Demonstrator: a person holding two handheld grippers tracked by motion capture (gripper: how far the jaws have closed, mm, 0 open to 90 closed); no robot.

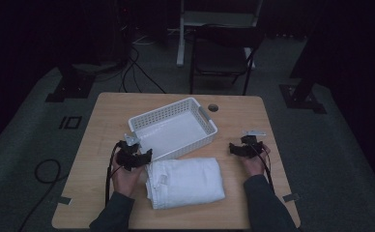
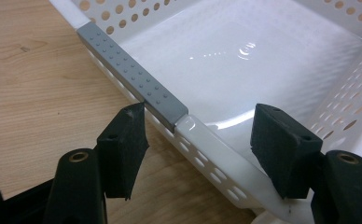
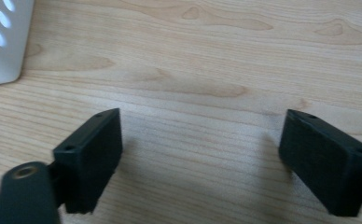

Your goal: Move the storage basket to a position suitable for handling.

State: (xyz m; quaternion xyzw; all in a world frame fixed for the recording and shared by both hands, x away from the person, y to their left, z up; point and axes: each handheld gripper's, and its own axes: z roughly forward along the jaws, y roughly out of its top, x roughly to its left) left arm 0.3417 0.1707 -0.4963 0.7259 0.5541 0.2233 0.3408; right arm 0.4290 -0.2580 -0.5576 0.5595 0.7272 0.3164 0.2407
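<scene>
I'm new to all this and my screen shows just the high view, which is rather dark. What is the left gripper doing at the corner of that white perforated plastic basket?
Observer: The left gripper is open, with its jaws on either side of the white perforated plastic basket's rim, one outside and one inside.
Operator: Is anything in the basket?
Observer: No, its glossy floor is bare, and a grey dimpled strip lines the rim.
Operator: And the right gripper?
Observer: The right gripper is open over the bare light wooden table, gripping nothing.
</scene>
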